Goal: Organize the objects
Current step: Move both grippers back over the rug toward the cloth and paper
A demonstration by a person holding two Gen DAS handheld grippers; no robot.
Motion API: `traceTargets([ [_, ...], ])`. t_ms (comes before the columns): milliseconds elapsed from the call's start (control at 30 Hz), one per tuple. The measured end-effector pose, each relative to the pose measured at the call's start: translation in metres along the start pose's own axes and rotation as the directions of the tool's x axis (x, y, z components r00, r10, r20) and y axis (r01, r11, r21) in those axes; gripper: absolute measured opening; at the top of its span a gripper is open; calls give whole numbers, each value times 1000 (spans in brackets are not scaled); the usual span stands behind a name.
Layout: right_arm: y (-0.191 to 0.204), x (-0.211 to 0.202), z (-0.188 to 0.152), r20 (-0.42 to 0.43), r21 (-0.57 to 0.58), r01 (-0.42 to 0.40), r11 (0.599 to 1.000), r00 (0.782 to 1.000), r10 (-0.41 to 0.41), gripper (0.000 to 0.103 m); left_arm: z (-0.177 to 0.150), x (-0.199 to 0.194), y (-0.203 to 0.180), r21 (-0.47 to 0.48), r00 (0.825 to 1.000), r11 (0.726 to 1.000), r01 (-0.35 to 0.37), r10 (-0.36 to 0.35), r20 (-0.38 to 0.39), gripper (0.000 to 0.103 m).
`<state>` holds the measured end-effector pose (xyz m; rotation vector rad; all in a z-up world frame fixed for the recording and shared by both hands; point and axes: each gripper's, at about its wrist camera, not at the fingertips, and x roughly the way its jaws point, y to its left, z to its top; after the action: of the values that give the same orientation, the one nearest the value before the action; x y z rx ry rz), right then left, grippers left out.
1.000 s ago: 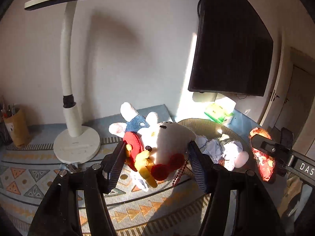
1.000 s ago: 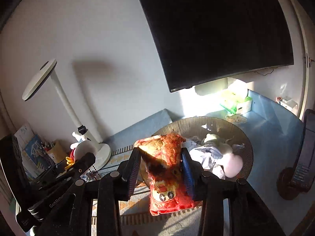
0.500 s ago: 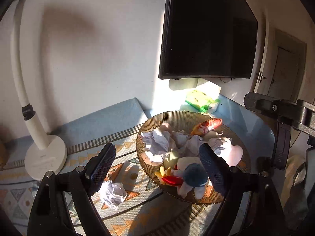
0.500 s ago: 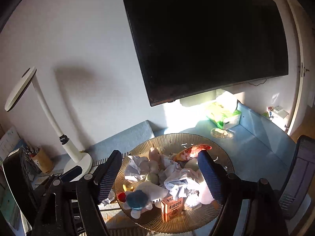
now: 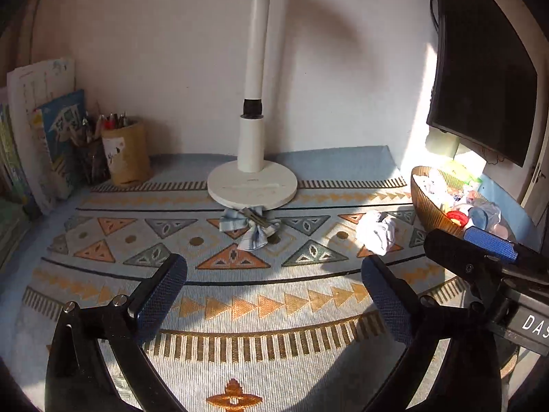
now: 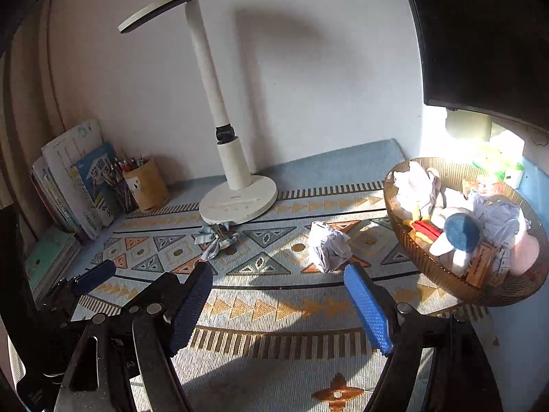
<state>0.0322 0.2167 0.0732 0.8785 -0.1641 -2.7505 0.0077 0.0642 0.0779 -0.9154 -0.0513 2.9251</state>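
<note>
While both hand-held grippers gape empty, only the right view shows the lamp head [image 6: 170,3].

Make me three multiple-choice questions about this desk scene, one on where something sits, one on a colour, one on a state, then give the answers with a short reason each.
1. Where does the crumpled paper ball lie?
A. in the basket
B. on the patterned mat, between lamp base and basket
C. inside the pencil cup

2. What colour is the desk lamp?
A. white
B. red
C. black

3. What is between the fingers of the right claw?
A. a plush toy
B. a snack bag
C. nothing

Answers: 1 B, the ball rests on the mat left of the basket. 2 A, stem and round base are white. 3 C, only mat shows between its spread blue pads.
</note>
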Motion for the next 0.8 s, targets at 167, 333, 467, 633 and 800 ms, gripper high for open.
traceTargets([
  [167,-12,16,-8,-36,42,9,999,999,-8,80,-25,19,2,40,998,998,-54,56,-42,101],
  [333,-13,24,-10,-75,53,18,998,997,-14,81,-28,13,-2,62,999,997,-50,51,-18,102],
  [467,-11,22,-10,-70,43,31,999,997,-28,81,-27,18,8,8,997,998,-57,58,-48,102],
  [633,-16,24,-10,-85,61,34,998,996,-29,83,-28,20,16,-37,996,998,-59,56,-63,102],
  [800,-20,25,-10,-87,85,34,996,996,-26,86,-28,20,19,-62,997,996,-57,53,-65,102],
])
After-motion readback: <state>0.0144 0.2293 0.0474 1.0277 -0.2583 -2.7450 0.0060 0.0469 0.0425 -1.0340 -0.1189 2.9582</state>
